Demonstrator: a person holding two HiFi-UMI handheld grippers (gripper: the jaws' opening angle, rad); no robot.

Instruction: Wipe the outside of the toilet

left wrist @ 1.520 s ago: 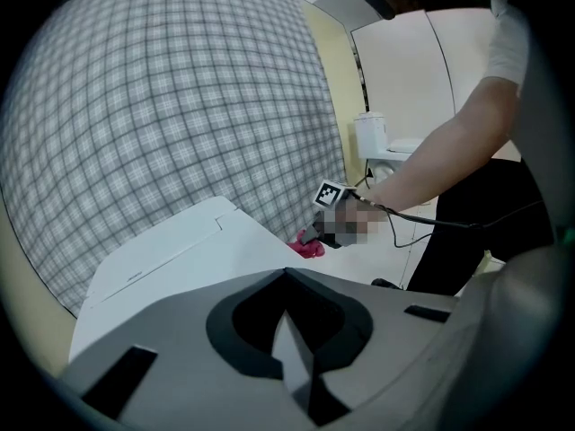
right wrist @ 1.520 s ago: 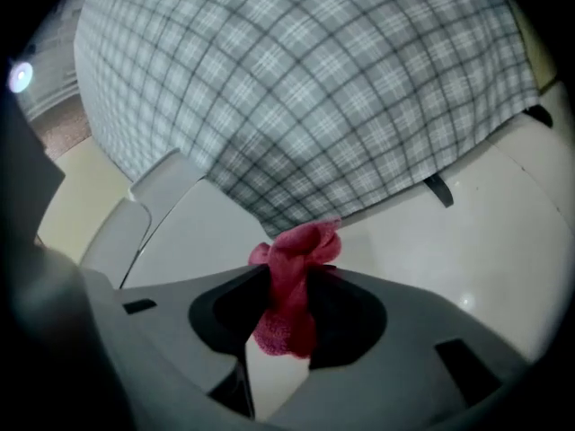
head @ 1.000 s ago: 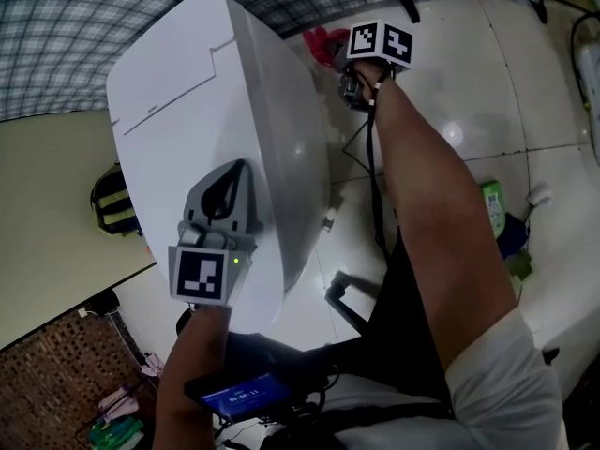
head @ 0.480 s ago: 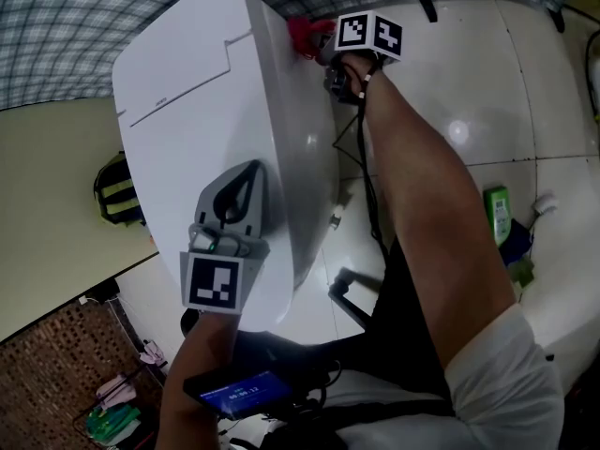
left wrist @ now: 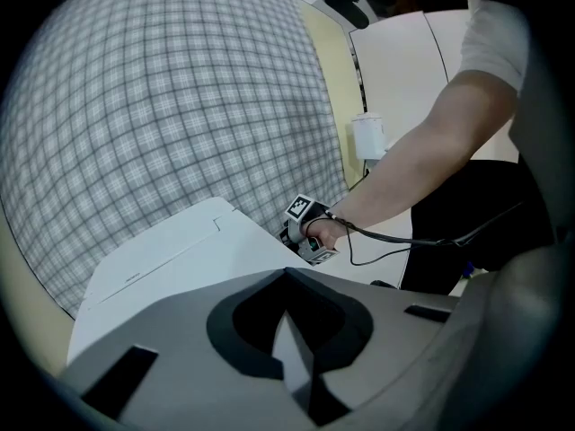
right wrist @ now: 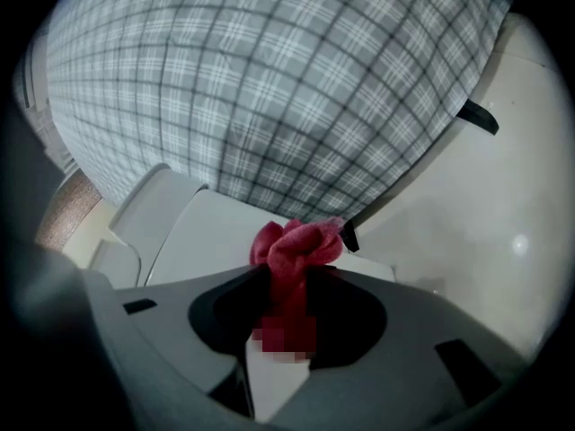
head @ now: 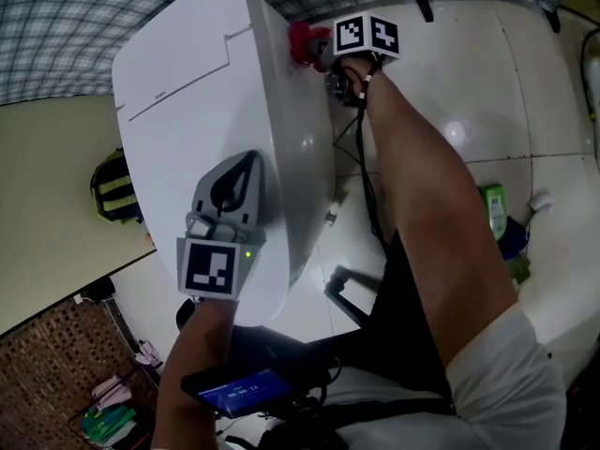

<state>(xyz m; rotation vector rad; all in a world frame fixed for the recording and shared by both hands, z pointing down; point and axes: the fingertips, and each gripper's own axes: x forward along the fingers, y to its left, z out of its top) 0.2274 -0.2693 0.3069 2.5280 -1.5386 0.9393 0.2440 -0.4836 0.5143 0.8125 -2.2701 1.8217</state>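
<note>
The right gripper (right wrist: 283, 321) is clamped on a bunched red cloth (right wrist: 296, 245), held at the far right edge of the white toilet (head: 300, 157), close to the plaid wall (head: 75, 26). The left gripper (head: 246, 172) has its jaws together and empty, and it rests on the lid (head: 187, 101). The toilet's long axis runs from the person toward that wall. What may be a green bottle (head: 494, 209) lies on the floor.

We read place as bathroom or toilet corner. White toilet (head: 206, 92) stands on glossy white tile floor (head: 469, 73) with dark grout lines. Green bottle (head: 494, 209) on tiles off to one side. Grey checked cloth (head: 75, 26) hangs behind toilet, cream panel (head: 47, 204) beside. Home or staged set, we cannot tell.
</note>
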